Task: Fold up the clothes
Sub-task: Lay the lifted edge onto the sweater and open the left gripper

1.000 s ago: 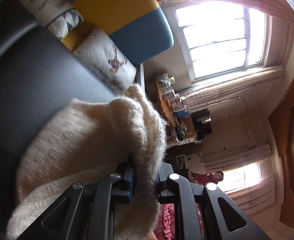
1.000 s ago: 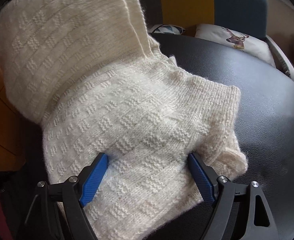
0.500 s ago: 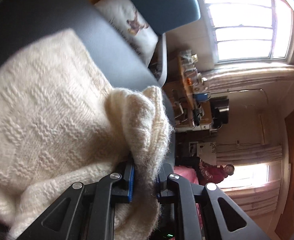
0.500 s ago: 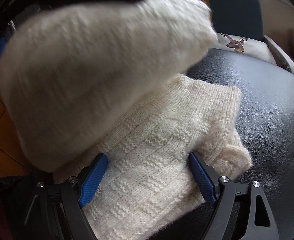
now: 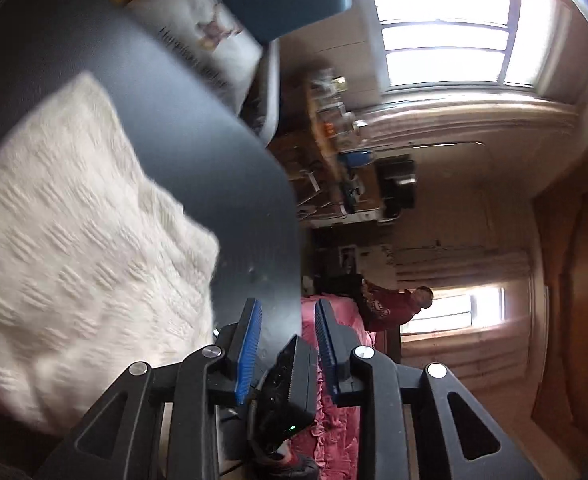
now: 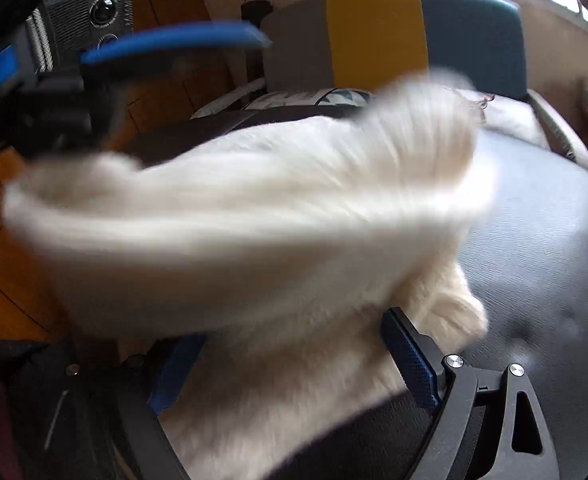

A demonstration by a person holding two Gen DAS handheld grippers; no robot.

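The cream knitted sweater lies on the dark desk, covering its near-left part. In the right wrist view one portion of the sweater is blurred and raised above the rest, which lies flat on the desk.

Left gripper: released. Its jaws are opening, and no fabric sits between the blue pads. Only the desk edge and the room beyond show through the gap. The sweater's near edge lies just to the left of the left finger, apart from the pads. In the right wrist view the left gripper appears at the far left, above the raised fabric, with its blue pad clear of the knit.

Right gripper: released, jaws spread wide and opening further. It hangs over the near edge of the sweater. The fabric lies between the two blue pads, but the pads do not press on it.

Beyond the desk stands a chair with yellow and blue back panels, and a white cushion with a deer print rests on its seat. A window lights the far wall.
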